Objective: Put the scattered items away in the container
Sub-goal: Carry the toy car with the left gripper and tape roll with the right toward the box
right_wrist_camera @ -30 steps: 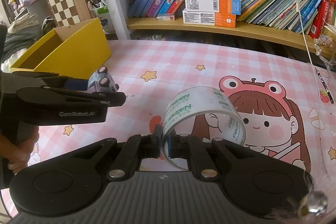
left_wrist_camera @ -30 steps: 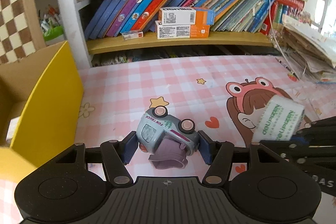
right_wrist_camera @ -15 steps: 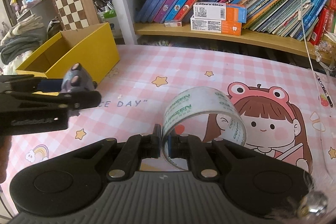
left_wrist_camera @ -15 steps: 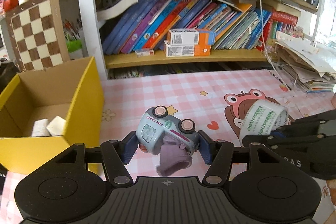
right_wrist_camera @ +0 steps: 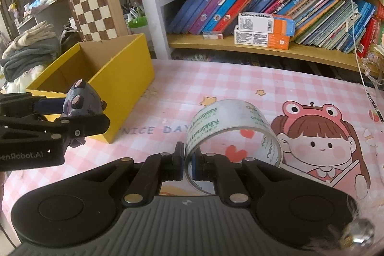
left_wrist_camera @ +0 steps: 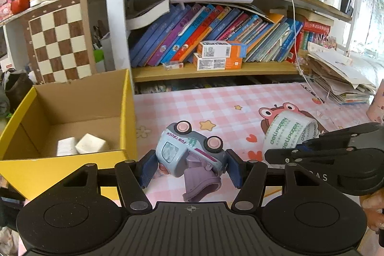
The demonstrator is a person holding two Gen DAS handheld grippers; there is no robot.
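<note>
Because both toys must go in the box | left gripper (left_wrist_camera: 189,168) hugs the small grey-blue plastic toy truck (left_wrist_camera: 189,152), picture middle | right gripper (right_wrist_camera: 188,166) pinches the clear tape roll (right_wrist_camera: 230,133) | yellow cardboard box (left_wrist_camera: 28,169) waits at left

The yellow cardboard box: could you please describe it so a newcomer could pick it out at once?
On the pink checked tablecloth, look to its left end, below the brown-and-white chessboard. The yellow cardboard box sits there, open-topped with a plain brown inside, the only large container on the table.
</note>
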